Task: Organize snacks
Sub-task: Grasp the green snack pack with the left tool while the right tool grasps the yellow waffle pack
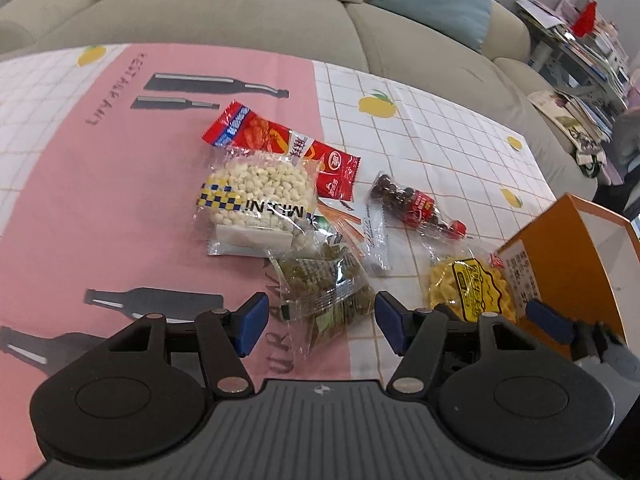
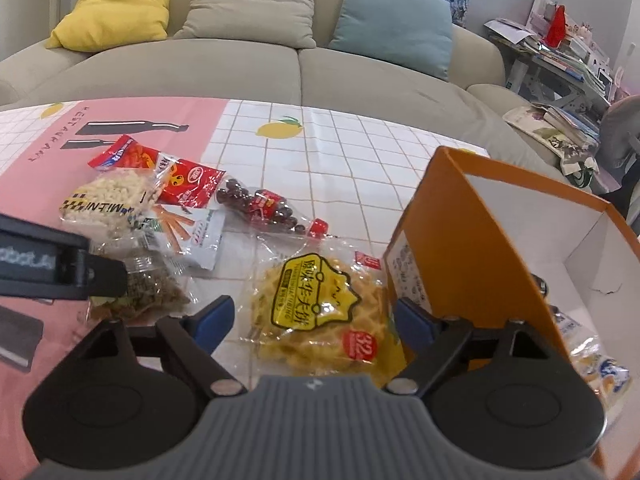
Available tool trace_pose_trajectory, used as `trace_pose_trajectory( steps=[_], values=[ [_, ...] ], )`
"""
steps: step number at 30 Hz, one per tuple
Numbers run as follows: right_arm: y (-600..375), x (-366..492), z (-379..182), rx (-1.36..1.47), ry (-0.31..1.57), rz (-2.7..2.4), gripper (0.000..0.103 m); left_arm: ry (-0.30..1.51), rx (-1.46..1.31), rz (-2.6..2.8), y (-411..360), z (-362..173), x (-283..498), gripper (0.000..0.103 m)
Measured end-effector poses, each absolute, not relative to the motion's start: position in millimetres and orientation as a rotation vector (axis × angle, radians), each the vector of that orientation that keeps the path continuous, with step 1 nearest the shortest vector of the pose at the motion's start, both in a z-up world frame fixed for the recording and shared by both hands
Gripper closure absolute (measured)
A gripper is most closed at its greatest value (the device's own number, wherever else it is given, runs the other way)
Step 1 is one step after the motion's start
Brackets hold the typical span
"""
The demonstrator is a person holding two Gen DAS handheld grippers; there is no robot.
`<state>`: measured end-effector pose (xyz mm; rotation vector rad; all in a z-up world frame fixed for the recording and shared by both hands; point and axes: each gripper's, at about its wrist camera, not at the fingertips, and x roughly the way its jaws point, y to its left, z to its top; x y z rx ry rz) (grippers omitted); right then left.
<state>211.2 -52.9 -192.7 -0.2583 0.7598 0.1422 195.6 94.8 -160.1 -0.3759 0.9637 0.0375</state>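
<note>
Several snack packs lie on the tablecloth. My left gripper [image 1: 320,322] is open, its blue pads on either side of a clear bag of green-brown snacks [image 1: 324,292], not touching it. My right gripper [image 2: 310,328] is open around a yellow waffle pack [image 2: 320,312], which lies beside an orange box [image 2: 472,248]. Behind are a white puffed-rice pack [image 1: 256,196], a red snack pack [image 1: 288,144], a carrot-stick pack [image 2: 192,232] and a bag of dark chocolate balls [image 1: 416,204]. A wrapped snack [image 2: 592,364] lies inside the box.
A pink and white gridded tablecloth [image 1: 100,208] covers the table. A beige sofa [image 2: 248,68] with yellow, beige and blue cushions stands behind it. A cluttered shelf [image 2: 560,52] is at the far right. The left gripper body [image 2: 56,264] shows at the left of the right wrist view.
</note>
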Motion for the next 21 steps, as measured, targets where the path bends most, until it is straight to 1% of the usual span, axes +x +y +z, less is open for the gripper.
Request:
trace_pose_trajectory(
  steps=[11, 13, 14, 16, 21],
  values=[
    [-47.0, 217.7, -211.5, -0.278, 0.776, 0.126, 0.017, 0.969, -0.451, 0.053, 98.8, -181.0, 213.7, 0.032],
    [-45.6, 217.1, -215.0, -0.295, 0.781, 0.125, 0.016, 0.966, -0.459, 0.04, 98.6, -181.8, 213.0, 0.041],
    [-45.3, 216.3, -215.5, -0.3, 0.778, 0.126, 0.017, 0.967, -0.461, 0.036, 98.3, -181.9, 212.5, 0.043],
    [-45.6, 215.1, -216.4, -0.302, 0.771, 0.125, 0.02, 0.967, -0.459, 0.036, 97.5, -181.4, 210.2, 0.047],
    [-44.7, 210.3, -216.2, -0.329, 0.76, 0.132, 0.033, 0.986, -0.439, 0.046, 99.6, -180.2, 200.0, 0.05]
  ],
)
